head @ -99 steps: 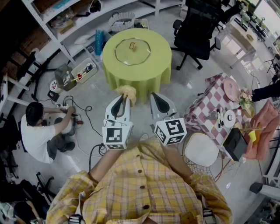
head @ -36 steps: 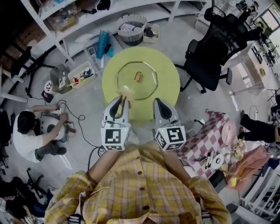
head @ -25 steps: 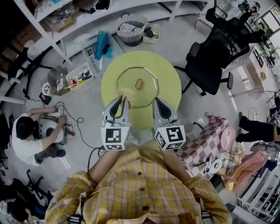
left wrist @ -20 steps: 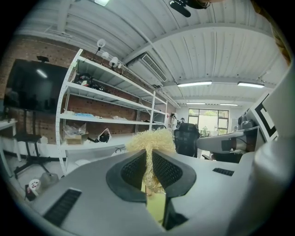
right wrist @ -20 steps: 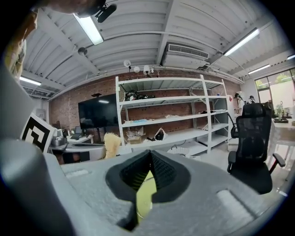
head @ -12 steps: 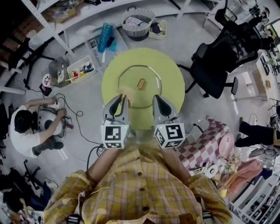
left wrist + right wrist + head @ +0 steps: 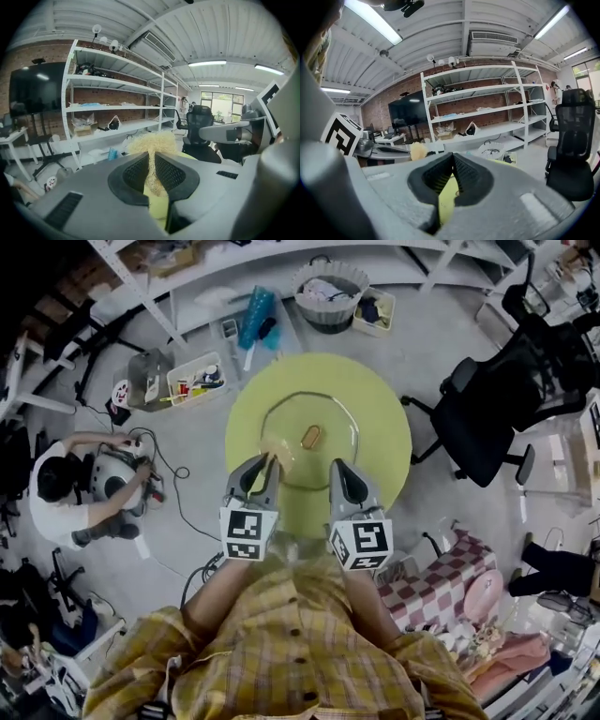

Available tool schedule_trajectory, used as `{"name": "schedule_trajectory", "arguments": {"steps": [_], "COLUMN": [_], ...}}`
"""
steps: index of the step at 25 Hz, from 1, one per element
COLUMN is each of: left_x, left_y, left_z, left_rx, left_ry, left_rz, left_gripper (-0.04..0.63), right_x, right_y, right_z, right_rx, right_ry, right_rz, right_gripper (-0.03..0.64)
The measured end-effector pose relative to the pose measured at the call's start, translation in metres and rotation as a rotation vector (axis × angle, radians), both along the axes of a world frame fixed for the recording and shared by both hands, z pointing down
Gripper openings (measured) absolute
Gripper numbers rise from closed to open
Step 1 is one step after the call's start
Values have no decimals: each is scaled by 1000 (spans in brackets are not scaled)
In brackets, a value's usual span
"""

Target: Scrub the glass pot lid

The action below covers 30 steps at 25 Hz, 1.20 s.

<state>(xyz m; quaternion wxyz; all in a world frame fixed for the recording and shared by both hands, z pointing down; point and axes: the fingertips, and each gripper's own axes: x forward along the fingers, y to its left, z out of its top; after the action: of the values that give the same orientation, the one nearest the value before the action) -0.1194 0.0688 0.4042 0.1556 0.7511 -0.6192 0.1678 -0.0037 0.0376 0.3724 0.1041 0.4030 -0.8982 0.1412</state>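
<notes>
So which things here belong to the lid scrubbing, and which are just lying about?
Job: round glass pot lid; pale straw-coloured scrubber, clamped in left tool; empty, shut right tool; round yellow-green table.
Lying about: black office chair; grey basket; clear plastic bin; checked tablecloth.

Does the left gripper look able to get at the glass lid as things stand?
Probably yes: the left gripper, shut on the scrubber, hangs over the near rim of the glass lid, with nothing between them. Its height above is unclear.
</notes>
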Motion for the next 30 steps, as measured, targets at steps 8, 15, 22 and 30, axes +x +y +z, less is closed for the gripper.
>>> {"name": "schedule_trajectory", "arguments": {"steps": [8,15,22,30], "left_x": [-12,-19,-16,-10], "left_y": [-14,-35,-56,-63], "left_z": [50,105,156,206], "left_rx": [-92,-175,-242,-348], "left_ry": [9,-14,-42,-52], "left_rz": [-42,39,94,111], "left_gripper": [43,43,43,43], "right_x": [-19,-31,-29,-26], "right_y": [-19,-33,-39,-49], "right_z": [46,76,93,120], "right_rx": [-75,-130,-145,-190], "right_ry": [16,25,38,58], "right_rz": [-28,0,36,65], "right_gripper": [-3,-2,-2,-2]}}
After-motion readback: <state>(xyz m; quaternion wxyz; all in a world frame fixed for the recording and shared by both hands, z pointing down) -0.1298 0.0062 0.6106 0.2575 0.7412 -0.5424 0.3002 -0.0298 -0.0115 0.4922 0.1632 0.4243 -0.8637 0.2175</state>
